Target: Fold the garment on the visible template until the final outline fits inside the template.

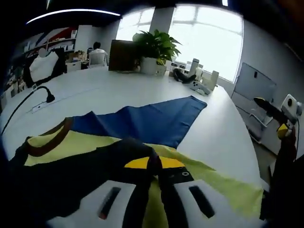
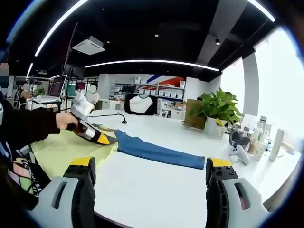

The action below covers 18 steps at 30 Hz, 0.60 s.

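1. Ahead of the left tongs (image 1: 153, 164) the white table (image 1: 109, 92) runs broad and bare to a potted plant (image 1: 154, 50) and small gadgets near its far edge; its right edge falls away just beside the blue template's far corner.
2. Directly under and around the left tongs lies the yellow garment (image 1: 85, 145) with a dark collar (image 1: 47, 140), its far side overlapping the blue template (image 1: 147, 118), which stretches away ahead.
3. Those left tongs are pinched together on a dark part of the garment.
4. Between the right tongs (image 2: 149, 168), whose yellow-tipped jaws stand wide apart with nothing held, bare table spreads forward.
5. Ahead and left of the right tongs, the garment (image 2: 61, 149) meets the template (image 2: 156, 152), where a hand (image 2: 66, 121) holds the left tongs (image 2: 97, 135) down at the cloth's edge.
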Available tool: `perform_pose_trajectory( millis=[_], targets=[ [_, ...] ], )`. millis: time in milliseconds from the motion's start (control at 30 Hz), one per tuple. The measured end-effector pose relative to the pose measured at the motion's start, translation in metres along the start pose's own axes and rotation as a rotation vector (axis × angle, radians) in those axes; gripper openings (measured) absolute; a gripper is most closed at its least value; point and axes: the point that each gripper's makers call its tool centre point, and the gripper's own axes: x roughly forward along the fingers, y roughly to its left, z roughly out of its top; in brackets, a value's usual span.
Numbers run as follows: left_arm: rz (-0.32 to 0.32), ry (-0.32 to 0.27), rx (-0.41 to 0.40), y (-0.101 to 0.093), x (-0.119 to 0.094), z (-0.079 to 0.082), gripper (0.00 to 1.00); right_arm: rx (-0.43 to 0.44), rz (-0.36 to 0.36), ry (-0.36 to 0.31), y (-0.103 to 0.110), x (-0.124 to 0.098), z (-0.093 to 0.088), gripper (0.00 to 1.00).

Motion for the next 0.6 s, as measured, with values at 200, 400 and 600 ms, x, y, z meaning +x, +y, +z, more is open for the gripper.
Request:
perform_pose_trajectory(
  millis=[200,400,600],
  targets=[
    [-0.048,-0.005,0.058,-0.011,0.002,0.0,0.11,0.01,0.001,0.006,-0.001,-0.001,-0.003,0.99],
    [-0.06,-0.014,0.176,-0.016,0.007,0.003,0.19,0.01,-0.001,0.006,-0.002,-0.001,-0.003,0.99],
    [-0.068,-0.066,0.247,-0.018,-0.003,0.022,0.33,0.012,-0.003,0.011,-0.003,0.0,-0.003,0.99]
  ],
)
